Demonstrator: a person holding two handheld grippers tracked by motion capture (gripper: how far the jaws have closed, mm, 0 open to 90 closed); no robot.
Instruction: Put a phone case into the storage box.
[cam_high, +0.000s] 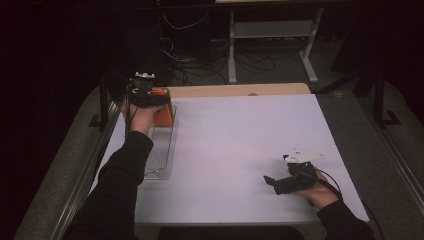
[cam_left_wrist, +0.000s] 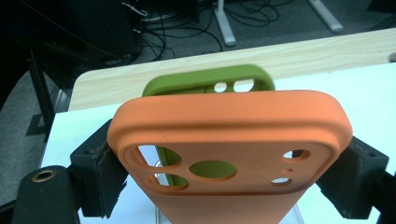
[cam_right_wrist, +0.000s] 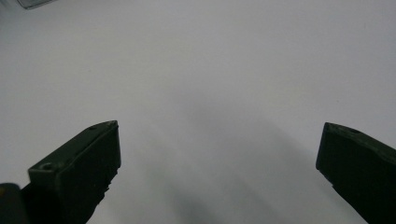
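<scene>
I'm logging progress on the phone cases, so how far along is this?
Done: a green phone case stands behind the orange one, at the far end of the clear tray. In hand: the left gripper is clamped on the orange phone case, holding it over that end of the tray. Left: setting the orange case down and releasing it. The right gripper rests open on the white table.

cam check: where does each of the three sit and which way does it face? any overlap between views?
High view: above the person's side, facing forward and down on the white table; forearms, both hands, left claw, right claw.
Left gripper view: rides the left claw, facing the table's far edge; jaws clamp an orange phone case, green case behind.
Right gripper view: rides the right claw, facing bare table; open jaws.
Shared: the orange case, high and left gripper views.
</scene>
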